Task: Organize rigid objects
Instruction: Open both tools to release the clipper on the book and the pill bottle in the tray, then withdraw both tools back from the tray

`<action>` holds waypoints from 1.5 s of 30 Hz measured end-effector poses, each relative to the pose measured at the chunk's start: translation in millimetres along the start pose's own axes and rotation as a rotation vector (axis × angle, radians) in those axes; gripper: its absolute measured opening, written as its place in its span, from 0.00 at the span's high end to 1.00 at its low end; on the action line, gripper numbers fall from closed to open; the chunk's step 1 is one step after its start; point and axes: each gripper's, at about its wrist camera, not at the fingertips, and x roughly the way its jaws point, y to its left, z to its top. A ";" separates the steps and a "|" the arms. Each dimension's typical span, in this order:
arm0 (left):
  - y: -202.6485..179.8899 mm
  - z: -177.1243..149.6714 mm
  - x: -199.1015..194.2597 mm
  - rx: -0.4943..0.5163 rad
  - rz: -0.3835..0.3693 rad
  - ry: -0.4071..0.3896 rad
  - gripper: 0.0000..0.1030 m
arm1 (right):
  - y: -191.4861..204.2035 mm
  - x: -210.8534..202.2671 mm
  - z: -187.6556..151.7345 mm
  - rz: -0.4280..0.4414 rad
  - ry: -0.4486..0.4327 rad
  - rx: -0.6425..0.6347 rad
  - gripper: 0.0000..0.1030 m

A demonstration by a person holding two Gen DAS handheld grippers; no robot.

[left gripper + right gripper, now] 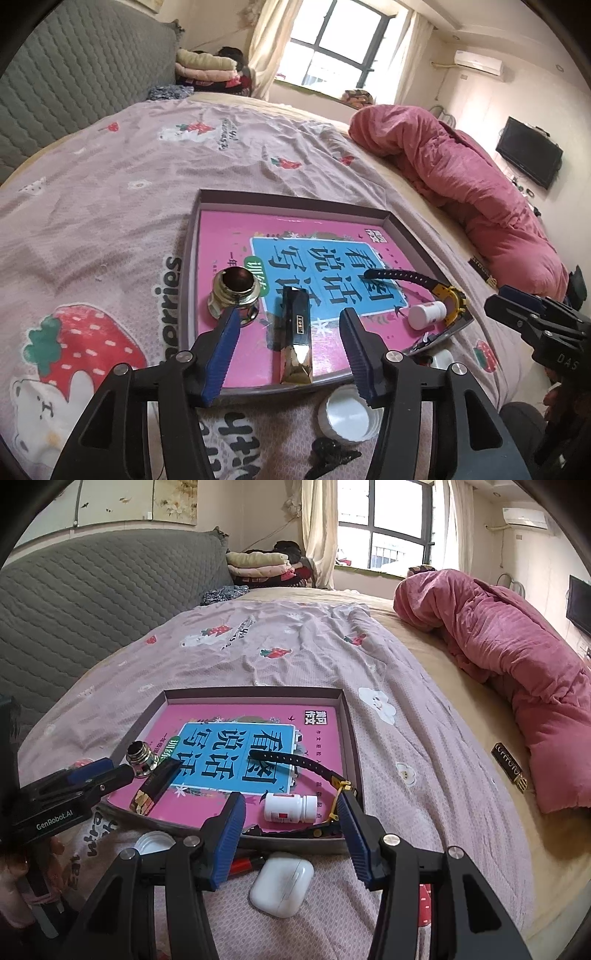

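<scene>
A shallow grey box lined with a pink book lies on the bed. In it are a metal threaded fitting, a black and gold bar, a black and yellow watch and a white pill bottle. My left gripper is open over the box's near edge, either side of the bar. My right gripper is open just before the bottle. A white earbud case lies below it.
A white jar lid and a black hair clip lie on the sheet near the box. A red item lies beside the earbud case. A small black and gold bar lies by the pink quilt.
</scene>
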 end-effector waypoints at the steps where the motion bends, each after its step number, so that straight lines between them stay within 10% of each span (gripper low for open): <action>1: 0.6 0.2 -1.7 -0.007 0.007 -0.004 0.41 | 0.6 -1.7 0.0 0.002 -0.002 -0.003 0.50; 45: -23.1 -23.4 -83.2 0.014 0.101 -0.054 0.27 | -1.4 -41.6 -8.3 0.066 -0.068 0.042 0.42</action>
